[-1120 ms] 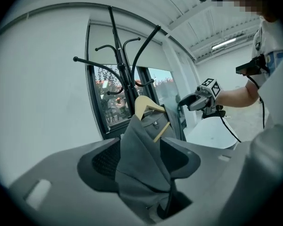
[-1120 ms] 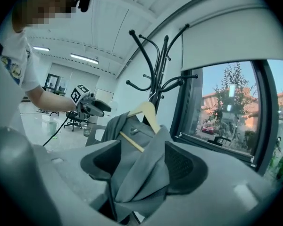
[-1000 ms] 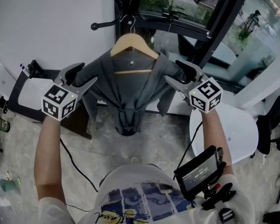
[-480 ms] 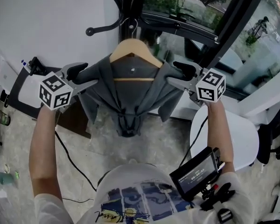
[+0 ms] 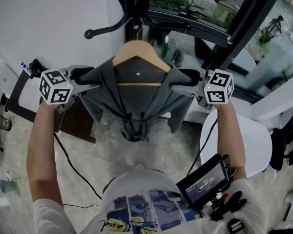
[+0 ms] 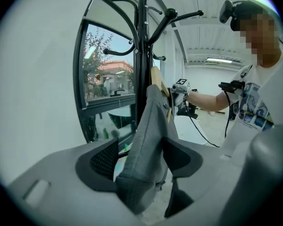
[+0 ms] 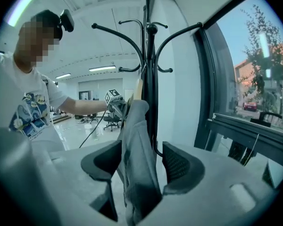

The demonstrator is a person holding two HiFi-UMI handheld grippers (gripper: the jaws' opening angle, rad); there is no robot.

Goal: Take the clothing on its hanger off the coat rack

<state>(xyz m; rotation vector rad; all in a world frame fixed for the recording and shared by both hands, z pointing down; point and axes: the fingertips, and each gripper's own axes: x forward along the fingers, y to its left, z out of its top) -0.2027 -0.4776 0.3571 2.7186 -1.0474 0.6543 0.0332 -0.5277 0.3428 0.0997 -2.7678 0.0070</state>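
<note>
One rack (image 5: 132, 13), one hanger (image 5: 136, 50), one garment (image 5: 136, 101). Two grippers: left gripper (image 5: 85, 80), right gripper (image 5: 181, 82). One round table (image 5: 244, 145) lower right, one screen (image 5: 205, 179) below it.

coat rack (image 6: 141, 55) top beyond the upper edge

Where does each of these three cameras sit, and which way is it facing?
Head view: on the person's head, facing steeply down on the garment, hanger, both forearms, left gripper, right gripper.
Left gripper view: on that gripper, facing along its open jaws, which have just been closing, garment between; person's torso shows.
Right gripper view: the same, mirrored.
All three share the garment and coat rack.
</note>
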